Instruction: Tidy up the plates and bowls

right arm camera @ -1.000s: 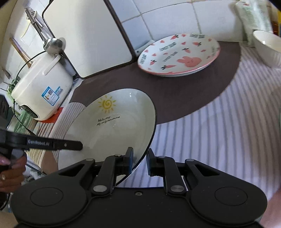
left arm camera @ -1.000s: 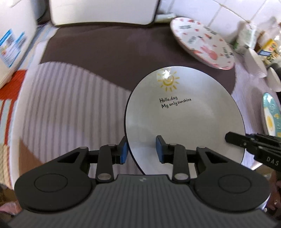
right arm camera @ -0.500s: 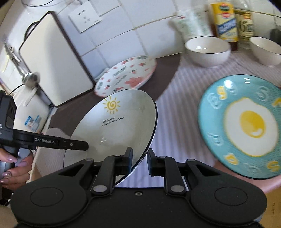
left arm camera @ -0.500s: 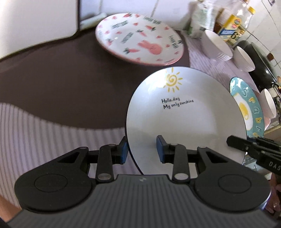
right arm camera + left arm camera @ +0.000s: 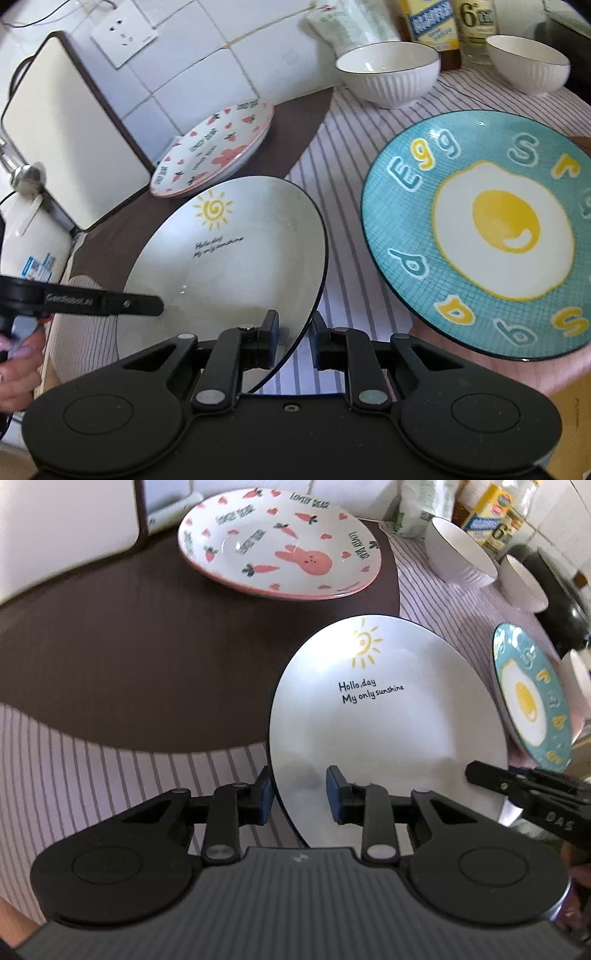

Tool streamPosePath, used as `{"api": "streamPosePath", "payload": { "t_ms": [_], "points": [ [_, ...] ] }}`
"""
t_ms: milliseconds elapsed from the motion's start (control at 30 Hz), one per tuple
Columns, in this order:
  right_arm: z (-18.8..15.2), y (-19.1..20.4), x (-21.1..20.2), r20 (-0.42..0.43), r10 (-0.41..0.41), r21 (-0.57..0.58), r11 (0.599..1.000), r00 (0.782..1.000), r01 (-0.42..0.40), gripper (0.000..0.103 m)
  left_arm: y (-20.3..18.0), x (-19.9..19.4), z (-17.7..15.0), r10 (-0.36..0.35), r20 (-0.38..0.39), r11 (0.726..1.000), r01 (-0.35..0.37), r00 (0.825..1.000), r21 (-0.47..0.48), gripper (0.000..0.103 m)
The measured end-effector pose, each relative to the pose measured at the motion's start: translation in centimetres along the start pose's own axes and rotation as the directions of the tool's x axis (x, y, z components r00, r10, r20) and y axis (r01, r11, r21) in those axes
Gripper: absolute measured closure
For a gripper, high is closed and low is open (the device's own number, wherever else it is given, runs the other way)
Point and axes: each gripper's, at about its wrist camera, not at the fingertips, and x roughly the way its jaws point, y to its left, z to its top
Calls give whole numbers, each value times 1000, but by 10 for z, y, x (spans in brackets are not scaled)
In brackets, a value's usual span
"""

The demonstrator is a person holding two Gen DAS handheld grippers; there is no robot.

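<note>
My left tongs (image 5: 300,800) and right tongs (image 5: 294,341) each clamp an edge of the sunshine plate (image 5: 384,723), lifted above the striped counter (image 5: 110,775); 2 bowls (image 5: 388,72) stand well apart.

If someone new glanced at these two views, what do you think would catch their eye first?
Probably the white sunshine plate, held in mid-air between both claws: the left claw clamps its left rim and the right claw its right rim. Next, the teal egg plate lying right of it on the striped cloth, and the pink bunny plate at the back on the brown mat.
</note>
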Motion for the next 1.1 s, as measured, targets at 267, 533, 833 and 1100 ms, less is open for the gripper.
{"api": "streamPosePath", "payload": {
  "t_ms": [267,533,833,1100],
  "points": [
    [12,15,-23,27,-92,-95,991,995,94,74,-5,-19,7,127,-53,991,-129,991,-40,83],
    [18,5,-85,115,-68,-79,994,991,77,53,-40,-53,15,98,-55,995,-98,994,18,75],
    [9,-68,-135,288,-131,30,991,949,128,18,-138,-73,28,-23,51,965,9,998,264,41],
    [2,-131,-139,273,-157,145,982,949,120,18,-212,-27,52,-14,43,937,-1,999,350,26]
  ]
}}
